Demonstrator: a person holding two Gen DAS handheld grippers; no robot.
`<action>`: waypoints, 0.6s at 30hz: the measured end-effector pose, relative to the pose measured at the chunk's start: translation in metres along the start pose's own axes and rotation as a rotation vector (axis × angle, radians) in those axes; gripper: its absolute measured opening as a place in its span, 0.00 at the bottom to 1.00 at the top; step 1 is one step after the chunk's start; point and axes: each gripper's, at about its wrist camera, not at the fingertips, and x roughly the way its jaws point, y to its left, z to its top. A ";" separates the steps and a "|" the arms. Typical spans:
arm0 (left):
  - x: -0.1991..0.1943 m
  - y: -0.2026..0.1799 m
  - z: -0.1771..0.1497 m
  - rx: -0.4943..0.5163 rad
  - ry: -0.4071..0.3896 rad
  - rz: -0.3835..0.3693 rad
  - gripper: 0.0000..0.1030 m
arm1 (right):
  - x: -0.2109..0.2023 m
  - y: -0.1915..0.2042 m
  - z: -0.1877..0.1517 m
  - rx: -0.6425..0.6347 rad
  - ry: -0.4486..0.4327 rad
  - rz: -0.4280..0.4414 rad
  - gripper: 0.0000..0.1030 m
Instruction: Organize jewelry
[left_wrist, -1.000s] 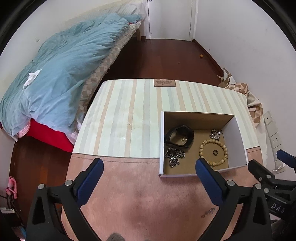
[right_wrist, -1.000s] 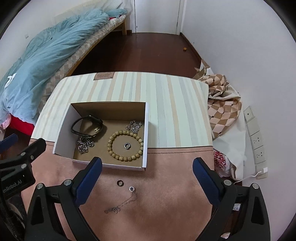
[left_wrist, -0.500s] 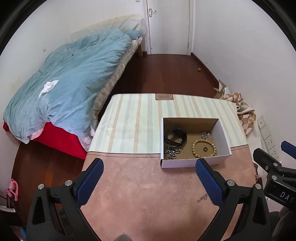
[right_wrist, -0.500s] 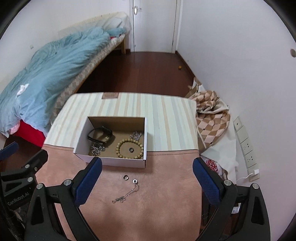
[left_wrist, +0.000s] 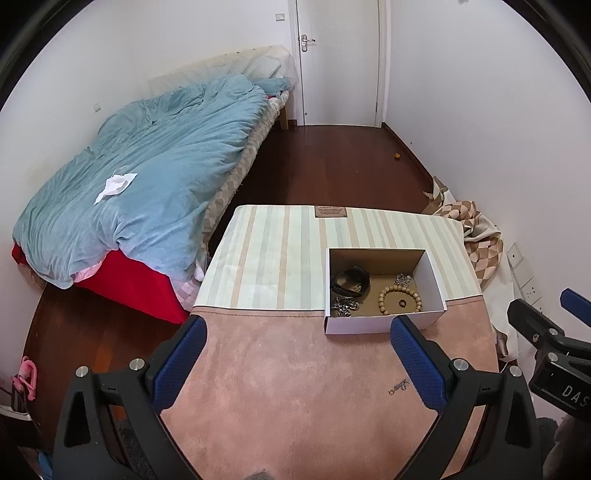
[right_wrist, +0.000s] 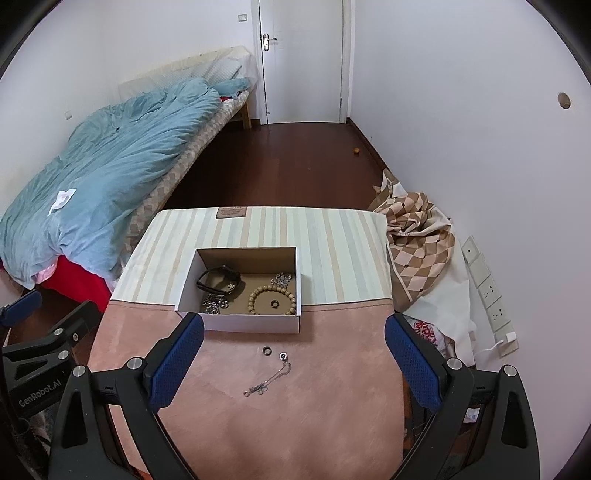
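Observation:
An open cardboard box (right_wrist: 243, 325) (left_wrist: 380, 326) stands on the table and holds a black band (right_wrist: 221, 281), a wooden bead bracelet (right_wrist: 272, 300) with a ring inside it, and silver chains (right_wrist: 213, 305). On the pink cloth in front of the box lie a dark ring (right_wrist: 266, 350), a silver ring (right_wrist: 283, 356) and a thin chain (right_wrist: 269, 380) (left_wrist: 399, 386). My right gripper (right_wrist: 293, 363) hangs open high above these loose pieces. My left gripper (left_wrist: 298, 363) is open too, above bare cloth left of the box.
The table has a striped cloth (right_wrist: 258, 229) on its far half and pink cloth (right_wrist: 258, 424) nearer. A bed with a blue duvet (left_wrist: 147, 177) stands to the left. Checked fabric (right_wrist: 417, 236) is heaped at the right wall. A door (right_wrist: 303, 59) is behind.
Both grippers have risen and drawn back from the table, so the box and loose pieces look smaller and more of the room shows. Both stay open.

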 end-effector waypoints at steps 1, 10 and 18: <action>-0.001 0.000 -0.001 0.000 0.002 0.003 0.99 | 0.002 0.000 -0.002 0.004 0.007 0.003 0.97; 0.053 -0.010 -0.033 0.026 0.112 0.077 0.99 | 0.070 -0.031 -0.039 0.118 0.149 0.022 0.96; 0.133 -0.014 -0.072 0.038 0.288 0.131 0.99 | 0.170 -0.030 -0.084 0.105 0.266 0.065 0.61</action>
